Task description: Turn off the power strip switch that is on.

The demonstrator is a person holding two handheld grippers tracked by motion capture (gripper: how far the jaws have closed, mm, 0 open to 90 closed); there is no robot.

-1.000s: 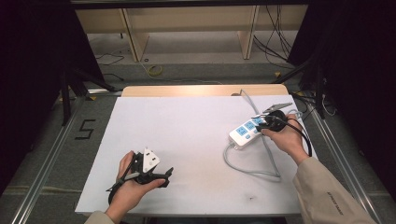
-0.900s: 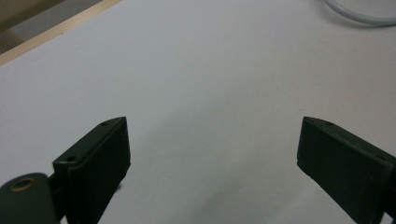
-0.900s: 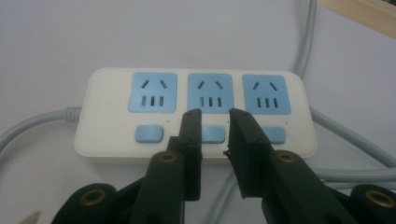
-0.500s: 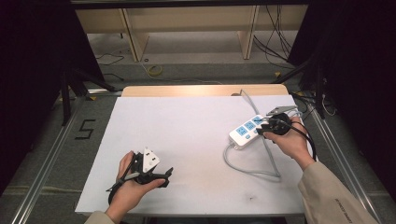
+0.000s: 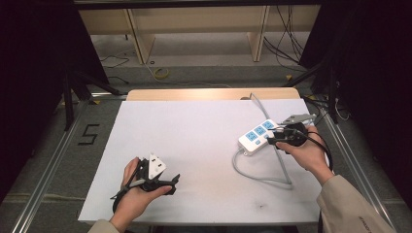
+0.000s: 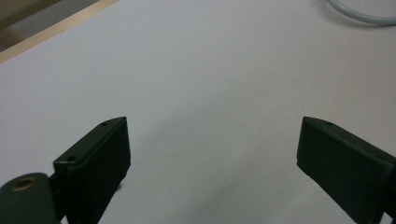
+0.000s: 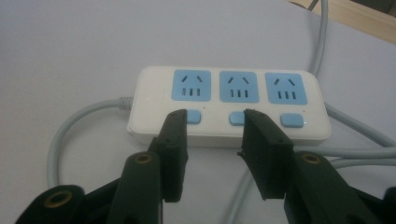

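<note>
High view first: a white table top (image 5: 194, 145) with a person's two forearms coming in from the near edge. The right hand (image 5: 307, 154) holds the right gripper (image 5: 272, 138) at the near-right end of a white power strip (image 5: 257, 136), which lies on the right half of the table, angled, with three blue sockets facing up. Its pale grey cable (image 5: 257, 172) loops out from the strip's left end toward the near edge and runs back under the hand; another stretch of cable heads off toward the far edge of the table. From the right gripper view the power strip (image 7: 229, 105) sits just ahead of the right gripper (image 7: 212, 123), its row of three blue switches nearest the jaws. The jaws have just been opening and now stand apart with a clear gap, their tips over the strip's near edge beside the left and middle switches; nothing is clamped between them. Over on the near-left of the table the left hand (image 5: 138, 191) rests with the left gripper (image 5: 165, 182), well apart from the strip. In the left gripper view the left gripper (image 6: 212, 144) has its jaws spread wide over bare white surface, holding nothing, with a curve of the cable (image 6: 359, 14) at the top right corner.
</note>
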